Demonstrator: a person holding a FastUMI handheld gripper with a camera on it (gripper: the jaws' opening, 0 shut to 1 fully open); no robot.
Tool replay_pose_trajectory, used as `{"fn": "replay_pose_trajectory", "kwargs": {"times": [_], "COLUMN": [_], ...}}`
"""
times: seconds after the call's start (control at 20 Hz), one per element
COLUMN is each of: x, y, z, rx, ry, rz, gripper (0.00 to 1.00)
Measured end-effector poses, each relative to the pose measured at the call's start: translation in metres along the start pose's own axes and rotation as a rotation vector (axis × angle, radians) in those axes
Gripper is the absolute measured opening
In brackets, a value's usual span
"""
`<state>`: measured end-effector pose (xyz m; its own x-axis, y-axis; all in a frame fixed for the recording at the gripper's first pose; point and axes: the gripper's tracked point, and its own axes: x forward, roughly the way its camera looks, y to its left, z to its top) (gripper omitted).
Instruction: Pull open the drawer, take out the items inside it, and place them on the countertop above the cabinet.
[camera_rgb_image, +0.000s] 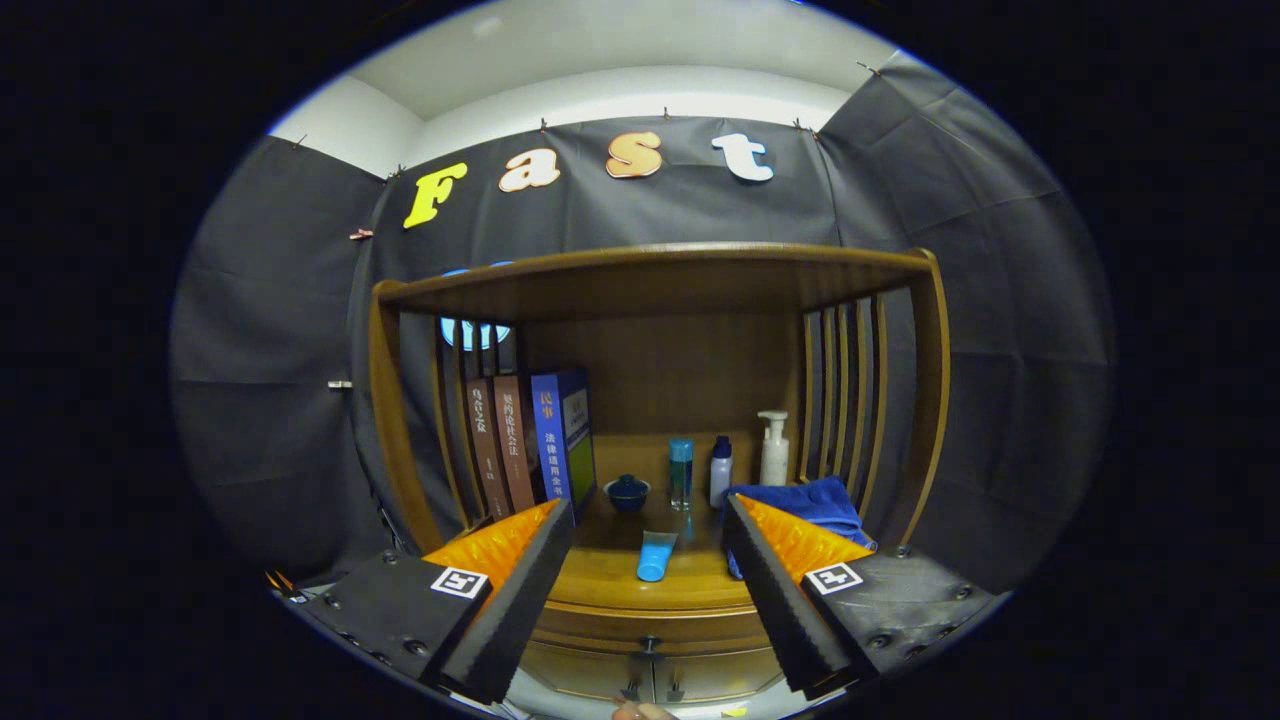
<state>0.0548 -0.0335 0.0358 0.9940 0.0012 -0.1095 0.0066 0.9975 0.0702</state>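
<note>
My jaws (648, 575) stand wide apart, holding nothing. The drawer (650, 640) lies ahead and below them, shut as far as I can judge, its small handle (649, 647) centred between the fingers. A blue tube (655, 556) rests on the worktop (610, 585) above.

Dim booth lit from above: the pale ceiling (640, 60) glows, the cabinet (660, 290) recess lies shadowed, fisheye bending curves its edges, focus fairly sharp throughout.

The gripper (648, 560) was spread wide; ahead, the blue tube (655, 556) lay mid-countertop (600, 580), books (530, 445) left of it, towel (815, 505) right.
</note>
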Motion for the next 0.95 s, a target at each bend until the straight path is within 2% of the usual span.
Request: {"fn": "replay_pose_trajectory", "kwargs": {"times": [0.4, 0.95], "x": [-0.029, -0.037], "y": [0.005, 0.000], "z": [0.034, 0.037], "rx": [-0.008, -0.005], "ry": [-0.090, -0.103], "rz": [0.015, 0.014], "gripper": [0.99, 0.99]}}
